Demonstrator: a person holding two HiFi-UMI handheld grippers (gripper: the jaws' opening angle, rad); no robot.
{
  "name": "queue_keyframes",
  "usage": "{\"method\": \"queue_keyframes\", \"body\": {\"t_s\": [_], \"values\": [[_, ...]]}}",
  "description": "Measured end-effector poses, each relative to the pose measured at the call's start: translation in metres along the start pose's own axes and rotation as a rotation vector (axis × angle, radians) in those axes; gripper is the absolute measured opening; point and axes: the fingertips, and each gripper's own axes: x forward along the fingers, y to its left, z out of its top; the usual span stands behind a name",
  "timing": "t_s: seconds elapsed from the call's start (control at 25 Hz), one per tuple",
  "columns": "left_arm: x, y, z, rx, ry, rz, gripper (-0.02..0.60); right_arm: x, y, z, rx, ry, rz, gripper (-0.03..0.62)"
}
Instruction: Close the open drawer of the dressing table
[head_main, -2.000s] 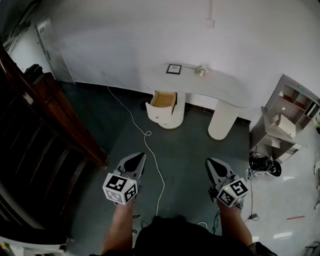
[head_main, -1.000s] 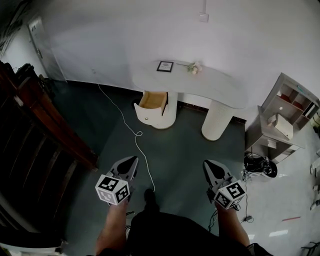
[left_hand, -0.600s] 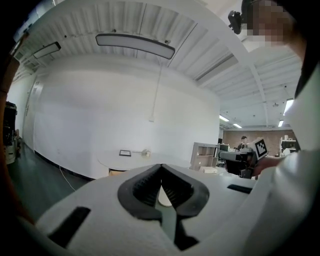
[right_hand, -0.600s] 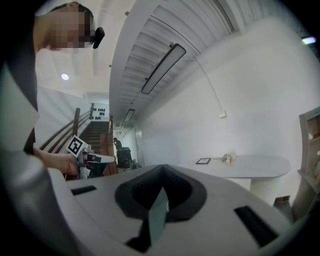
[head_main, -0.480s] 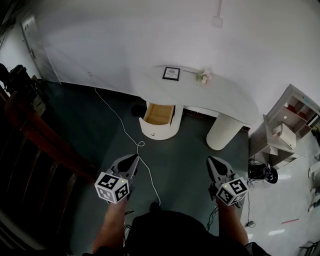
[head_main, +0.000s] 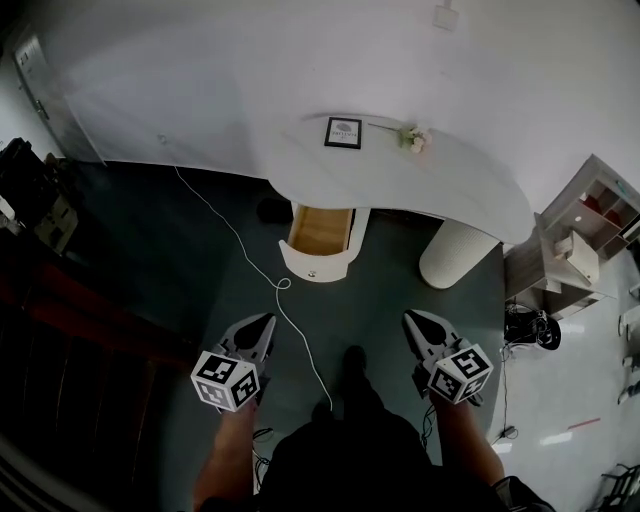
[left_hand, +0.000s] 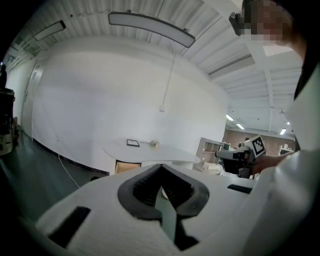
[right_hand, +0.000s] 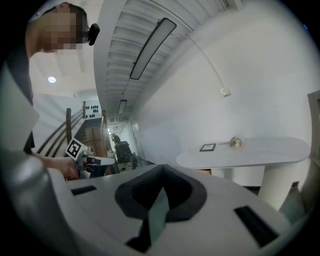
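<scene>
Wooden drawer (head_main: 322, 232) below the tabletop (head_main: 470, 195) stands open; left gripper (head_main: 262, 323) and right gripper (head_main: 412, 319), fingers clenched empty, hover well short.

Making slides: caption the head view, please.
Left gripper and right gripper, both shut and empty, held short of the dressing table with its drawer open.

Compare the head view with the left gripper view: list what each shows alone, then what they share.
Head view only: the drawer's wooden inside from above, its front knob, and the marker cube on the left gripper. Left gripper view only: the ceiling light strip and the left gripper's jaws together, holding nothing. Both: the dressing table, picture frame, flower, floor cable, right gripper.
</scene>
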Motion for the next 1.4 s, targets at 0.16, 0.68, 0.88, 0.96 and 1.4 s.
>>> {"method": "queue_keyframes", "body": {"t_s": [0.16,0.68,0.88,0.96,1.4], "values": [[0.031,0.026,-0.001,-0.021,0.022,0.026,0.009,0.045,-0.028,0.000,-0.001,0.016,0.040,0.006],[0.170,0.087,0.046,-0.047,0.088,0.092,0.008,0.209,-0.123,0.033,0.006,0.082,0.251,0.006],[0.197,0.108,0.043,-0.064,0.115,0.080,0.008,0.236,-0.129,0.019,0.046,0.124,0.263,0.006],[0.206,0.119,0.042,-0.072,0.121,0.071,0.008,0.248,-0.128,0.008,0.065,0.161,0.261,0.006],[0.259,0.186,-0.066,-0.174,0.184,0.042,0.008,0.319,-0.111,-0.106,0.104,0.398,0.267,0.005]]}}
